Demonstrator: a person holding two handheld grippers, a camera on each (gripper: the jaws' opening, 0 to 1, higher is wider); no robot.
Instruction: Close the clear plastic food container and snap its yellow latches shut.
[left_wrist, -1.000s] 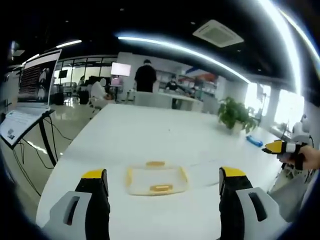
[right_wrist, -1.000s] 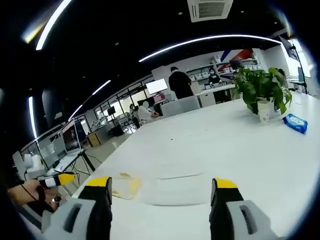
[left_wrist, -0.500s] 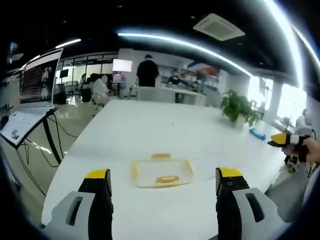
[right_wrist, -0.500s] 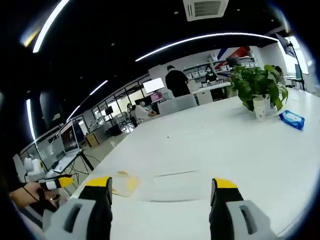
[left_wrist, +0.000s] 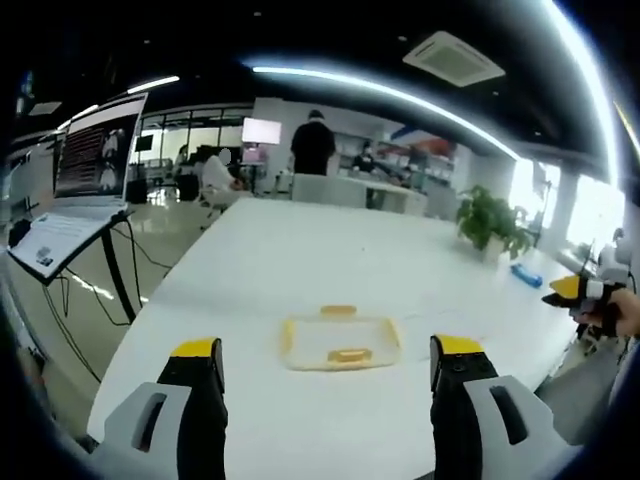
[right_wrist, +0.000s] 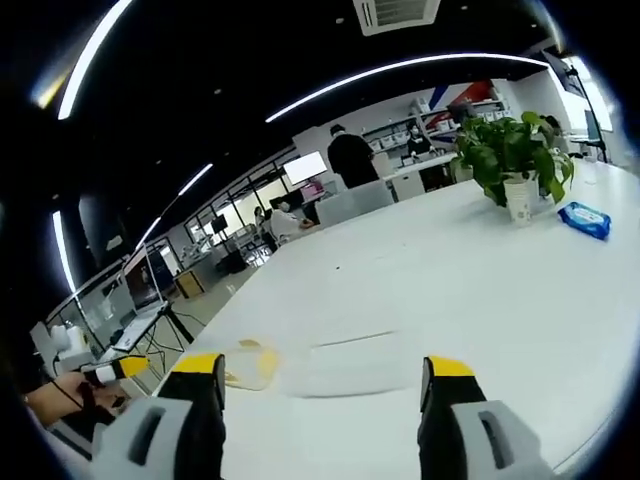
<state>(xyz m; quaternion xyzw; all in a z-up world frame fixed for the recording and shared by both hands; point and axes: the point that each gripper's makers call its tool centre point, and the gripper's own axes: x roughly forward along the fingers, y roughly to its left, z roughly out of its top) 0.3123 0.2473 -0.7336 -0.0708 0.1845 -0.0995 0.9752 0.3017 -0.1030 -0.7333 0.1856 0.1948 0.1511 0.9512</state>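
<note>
The clear plastic food container (left_wrist: 341, 341) lies flat on the white worktop (left_wrist: 300, 250), near the edge closest to the person and well short of either end. In the left gripper view a yellow latch (left_wrist: 349, 355) shows on its near side and another on the far side. From the right gripper view the container (right_wrist: 300, 364) is a faint clear shape with a yellow latch (right_wrist: 252, 362) at its left end. I cannot tell from here whether the lid is already seated.

Nothing has been touched yet, so the approach seems the step in hand. It would go best to bring both tools down level over the container, press the lid square onto the rim first, and only then push each latch down, steadying the opposite side so the light box does not skid on the smooth surface.

The left tool (left_wrist: 327, 365) hangs above the near edge with its jaws wide apart, holding nothing. The right tool (right_wrist: 320, 378) is likewise spread wide and empty. A potted plant (right_wrist: 508, 168) and a blue packet (right_wrist: 586, 220) sit toward the far right of the worktop, well apart from the container.
</note>
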